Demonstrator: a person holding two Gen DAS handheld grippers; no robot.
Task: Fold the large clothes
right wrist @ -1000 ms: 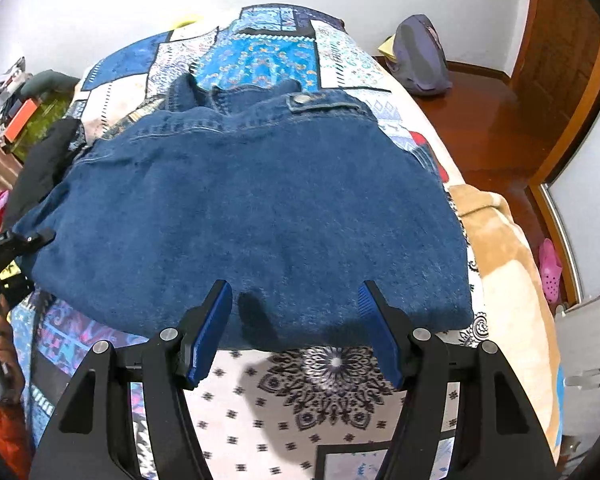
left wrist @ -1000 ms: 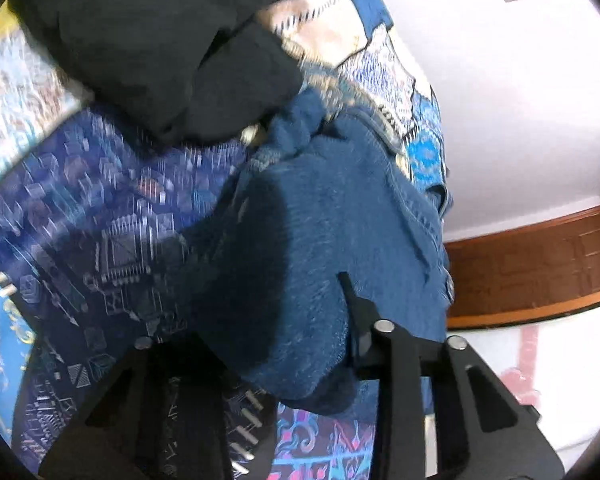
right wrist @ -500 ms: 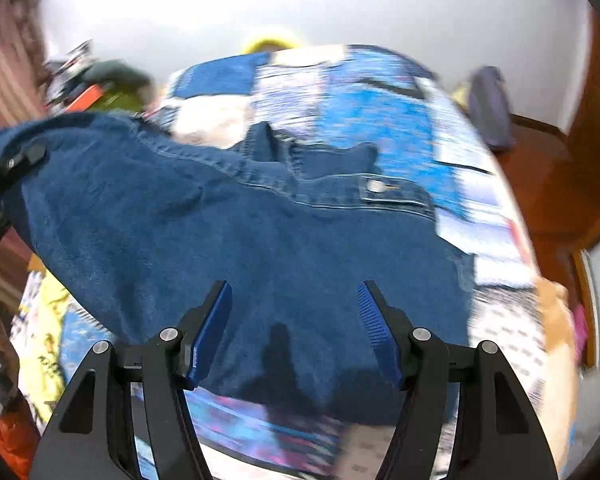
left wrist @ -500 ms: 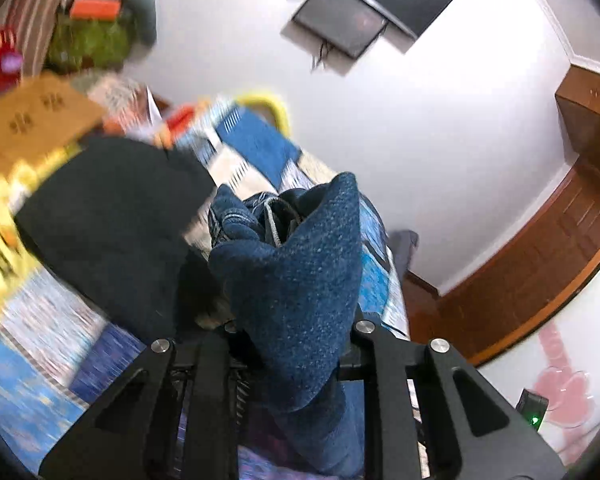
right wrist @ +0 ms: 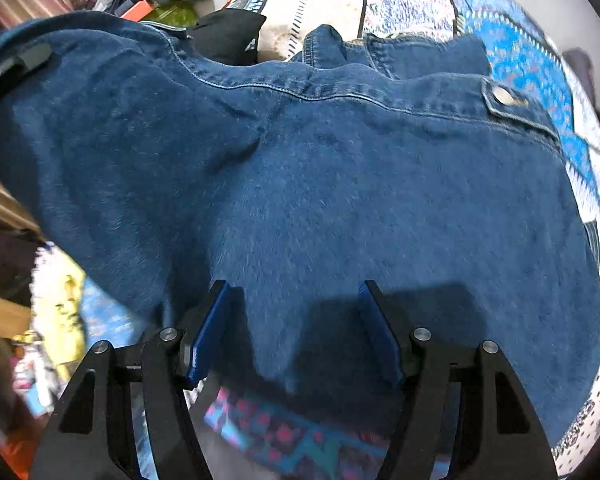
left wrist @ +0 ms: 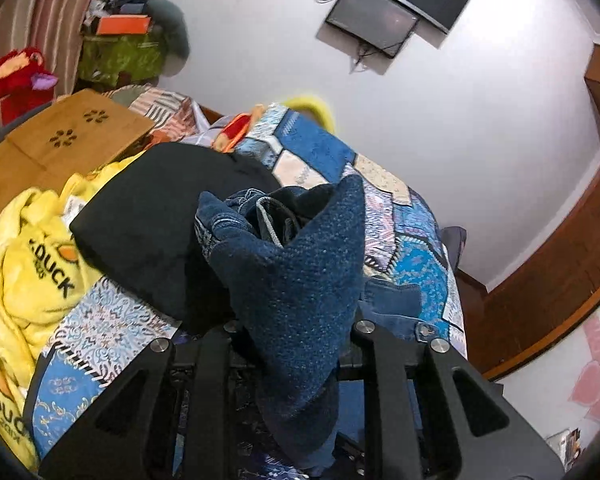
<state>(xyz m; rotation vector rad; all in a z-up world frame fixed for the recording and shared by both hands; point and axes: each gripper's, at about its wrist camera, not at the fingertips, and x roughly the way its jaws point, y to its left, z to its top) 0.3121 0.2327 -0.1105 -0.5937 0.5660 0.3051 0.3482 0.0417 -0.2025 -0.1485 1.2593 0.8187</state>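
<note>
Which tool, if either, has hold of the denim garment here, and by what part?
The left tool is shut on a bunched corner of the denim garment. The right tool stands open over the cloth, gripping nothing.

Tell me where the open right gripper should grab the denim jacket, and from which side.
Probably the near hem of the denim jacket, taken edge-on from the camera's side. That edge hangs free between the open right gripper, while the left gripper already pinches the far end.

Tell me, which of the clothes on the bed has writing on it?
The yellow garment at the left of the bed, printed with "DUCK" in black letters. The black garment beside it and the denim jacket pinched in the left gripper show no writing.
</note>
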